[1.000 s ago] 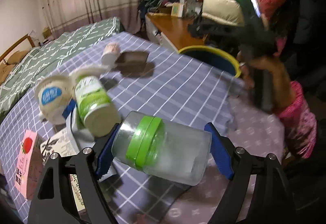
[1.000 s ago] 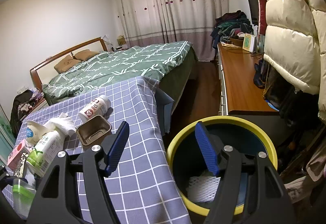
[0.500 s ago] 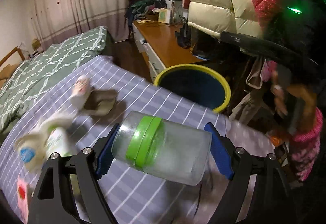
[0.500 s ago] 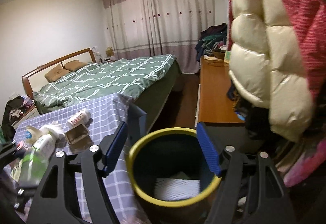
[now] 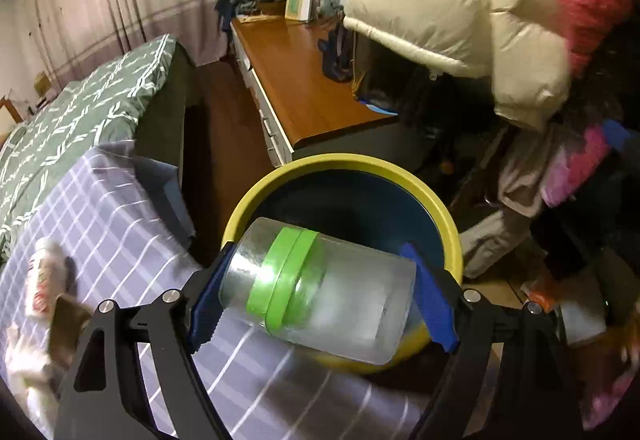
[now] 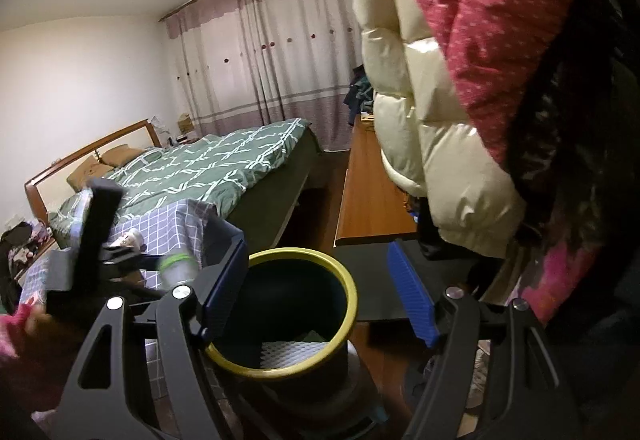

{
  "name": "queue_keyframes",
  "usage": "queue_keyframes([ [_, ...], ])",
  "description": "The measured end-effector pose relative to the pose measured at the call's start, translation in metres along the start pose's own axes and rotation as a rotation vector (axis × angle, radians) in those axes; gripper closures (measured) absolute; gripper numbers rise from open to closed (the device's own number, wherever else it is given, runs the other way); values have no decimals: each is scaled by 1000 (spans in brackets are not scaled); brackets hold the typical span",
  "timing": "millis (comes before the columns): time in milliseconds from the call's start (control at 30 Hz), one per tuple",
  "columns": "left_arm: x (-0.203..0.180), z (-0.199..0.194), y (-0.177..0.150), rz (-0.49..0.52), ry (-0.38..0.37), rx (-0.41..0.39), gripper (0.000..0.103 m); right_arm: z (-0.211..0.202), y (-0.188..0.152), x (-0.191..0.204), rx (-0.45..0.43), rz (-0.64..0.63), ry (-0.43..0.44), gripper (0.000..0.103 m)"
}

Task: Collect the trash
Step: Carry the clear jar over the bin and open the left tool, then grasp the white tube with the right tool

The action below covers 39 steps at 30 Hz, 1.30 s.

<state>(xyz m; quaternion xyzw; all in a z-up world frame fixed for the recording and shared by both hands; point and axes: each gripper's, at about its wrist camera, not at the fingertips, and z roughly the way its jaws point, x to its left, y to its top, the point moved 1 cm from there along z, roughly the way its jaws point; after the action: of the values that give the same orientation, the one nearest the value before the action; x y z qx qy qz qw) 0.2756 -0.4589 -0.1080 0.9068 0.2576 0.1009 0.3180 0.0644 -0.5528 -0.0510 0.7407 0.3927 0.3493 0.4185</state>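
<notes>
Left wrist view: the left hand-held gripper (image 5: pixel 320 294) is clamped endwise on a clear jar with a green band (image 5: pixel 316 286), long axis crosswise, over the near rim of the yellow-rimmed bin (image 5: pixel 436 207).

Right wrist view: the right hand-held gripper (image 6: pixel 316 294) stands apart and empty above the bin (image 6: pixel 352 304); the jar (image 6: pixel 178 270) lies left of it.

empty right gripper (image 6: pixel 320 292) above yellow-rimmed bin (image 6: pixel 348 288).

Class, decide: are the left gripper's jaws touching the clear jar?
Touching: the left wrist view shows the left gripper with both blue jaws pressed against the clear jar's ends.
</notes>
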Motion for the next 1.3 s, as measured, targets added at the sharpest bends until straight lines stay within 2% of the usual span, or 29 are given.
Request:
queue_keyframes([
  [33,0,11,4,-14,-2,14,22,-1,1,0,-5,2,-2,34],
  [133,4,28,11,-63,19,23,9,-4,2,2,-13,4,4,34],
  [267,18,15,12,-152,34,-15,9,-3,1,1,-9,6,13,34],
  [367,33,-24,3,-200,78,-83,9,0,0,5,-1,10,22,34],
  [533,62,-109,-34,-284,180,-256,5,10,-6,24,34,-12,59,34],
  [733,119,-200,-113,-459,329,-388,5,26,-18,71,105,-66,142,33],
  [867,155,-257,-175,-557,516,-455,5,33,-27,114,144,-116,205,33],
  [933,174,-284,-209,-593,640,-480,5,35,-33,141,164,-149,245,33],
  [1067,199,-312,-263,-623,857,-489,5,40,-45,197,208,-225,333,33],
  [1100,205,-317,-275,-635,891,-489,5,41,-49,210,220,-240,354,33],
  [1233,231,-332,-323,-719,954,-482,5,43,-60,262,275,-283,441,33],
  [1300,240,-334,-338,-766,943,-480,5,41,-69,287,307,-303,492,33],
])
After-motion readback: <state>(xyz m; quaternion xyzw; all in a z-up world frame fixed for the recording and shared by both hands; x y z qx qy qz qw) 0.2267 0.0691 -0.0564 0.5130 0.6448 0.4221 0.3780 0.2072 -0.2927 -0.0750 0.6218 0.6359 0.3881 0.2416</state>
